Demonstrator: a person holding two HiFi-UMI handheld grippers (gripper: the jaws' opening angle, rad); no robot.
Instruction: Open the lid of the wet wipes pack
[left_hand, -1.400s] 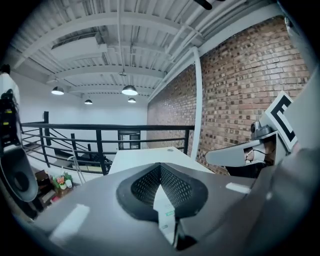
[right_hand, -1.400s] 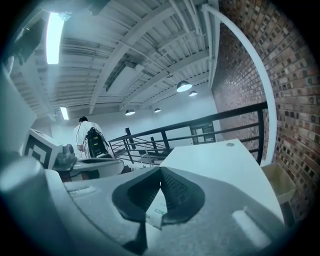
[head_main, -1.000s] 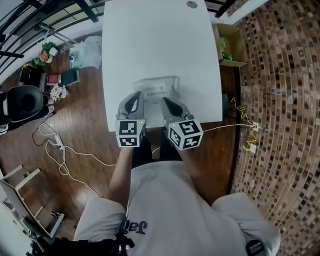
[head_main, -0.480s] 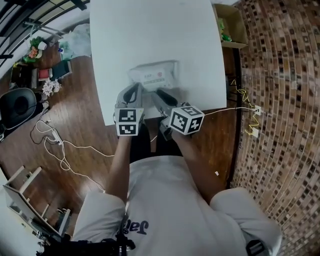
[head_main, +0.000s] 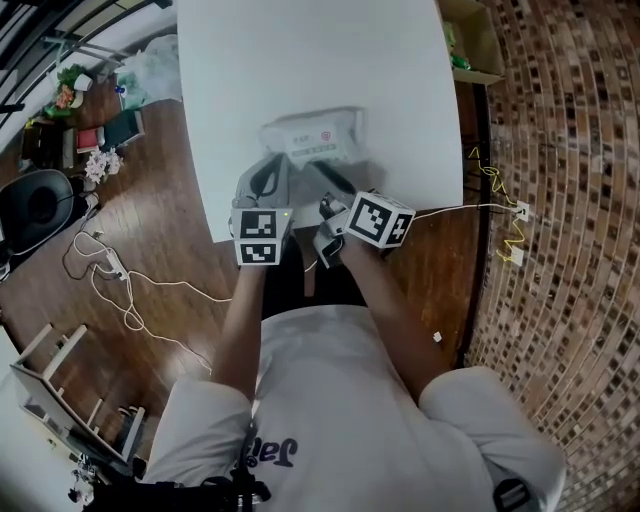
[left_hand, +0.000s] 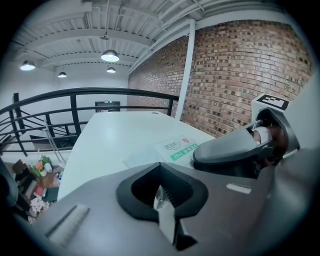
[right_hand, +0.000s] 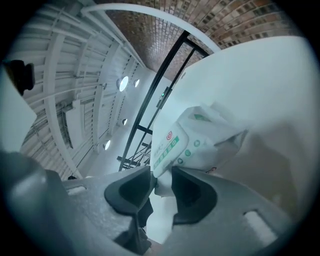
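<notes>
While the right gripper's jaws are opening with the near end of the white, green-printed soft wet wipes pack between them, the lid's edge should be located before re-gripping. The pack lies near the white table's front edge. The left gripper is clenched and empty beside it. Both are angled downward, the right one tilted sideways.

**Q:** Which surface carries the load?

**A:** A white rectangular table with a flat, plain top. It stands on a dark wood floor.

**Q:** What lies directly on it?

**A:** One item, the wet wipes pack. It is white and lies label side up, showing a green band and a red mark. It sits close to the table's near edge, roughly centred across the width.
</notes>
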